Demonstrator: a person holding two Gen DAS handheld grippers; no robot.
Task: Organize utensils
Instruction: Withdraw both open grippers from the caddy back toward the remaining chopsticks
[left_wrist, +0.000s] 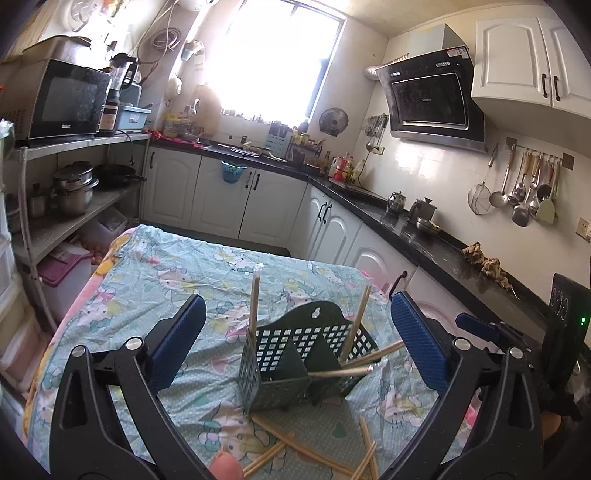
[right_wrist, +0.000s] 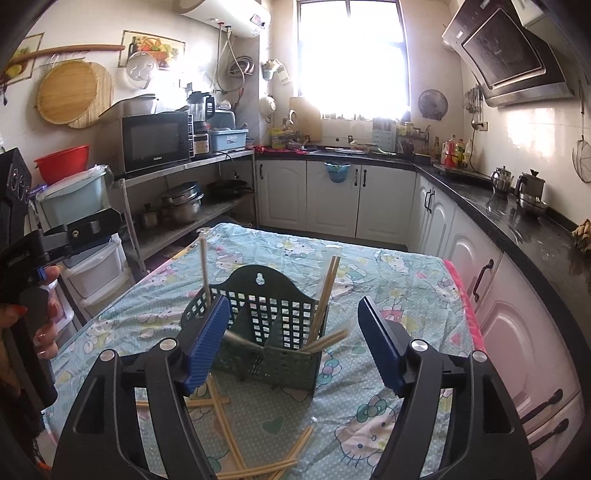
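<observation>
A dark green slotted utensil basket (left_wrist: 295, 358) (right_wrist: 269, 332) stands on the cartoon-print cloth. Several wooden chopsticks (left_wrist: 254, 302) (right_wrist: 327, 291) stand or lean in its compartments, and two (left_wrist: 369, 360) stick out sideways to the right. More loose chopsticks (left_wrist: 273, 454) (right_wrist: 229, 432) lie crossed on the cloth in front of it. My left gripper (left_wrist: 295, 343) is open and empty, its blue pads either side of the basket. My right gripper (right_wrist: 291, 343) is open and empty, also framing the basket.
The table (right_wrist: 406, 280) sits in a kitchen. A black counter (left_wrist: 443, 254) with kettles runs along the right. A metal shelf (right_wrist: 177, 173) with microwave and pots stands left. The left hand's gripper body (right_wrist: 22, 258) shows at the left edge.
</observation>
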